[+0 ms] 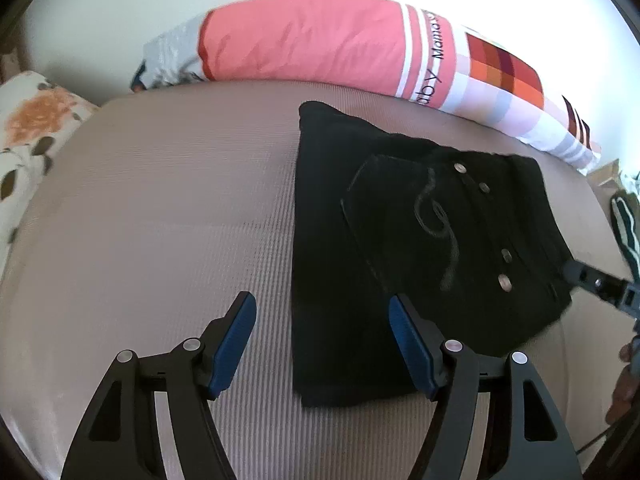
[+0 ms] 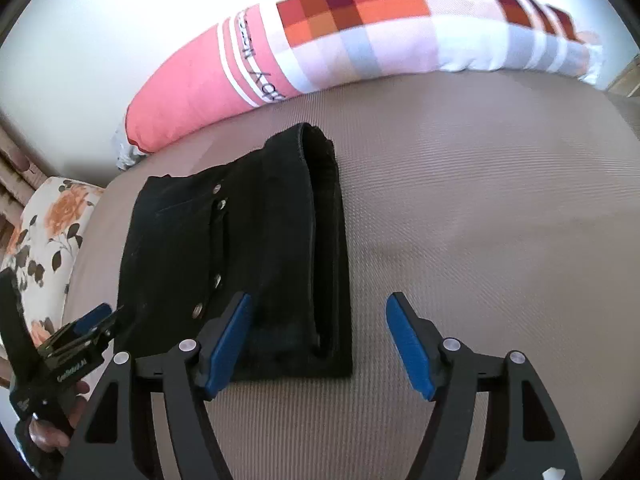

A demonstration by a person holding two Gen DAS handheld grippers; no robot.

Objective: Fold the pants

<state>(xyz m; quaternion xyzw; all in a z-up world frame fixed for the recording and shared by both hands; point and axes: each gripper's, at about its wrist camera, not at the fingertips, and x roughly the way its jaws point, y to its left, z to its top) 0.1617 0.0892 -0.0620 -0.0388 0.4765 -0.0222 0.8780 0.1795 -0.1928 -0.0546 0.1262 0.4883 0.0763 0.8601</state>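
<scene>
I saw black pants (image 1: pixel 400 240) with silver rivets, on a beige ribbed bed (image 1: pixel 160 220). The long pillow (image 1: pixel 320 44) was pink with orange-red checks; another pillow (image 2: pixel 52 232) was floral.

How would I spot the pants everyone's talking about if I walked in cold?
Find the beige ribbed bed cover with the long pink bolster pillow along its far edge. Just in front of that pillow lies a compact folded rectangle, the pants: the only black item there, with silver rivets beside a stitched pocket.

Bright daylight, wall blown out white above, fisheye-bent edges, slight blur.
</scene>
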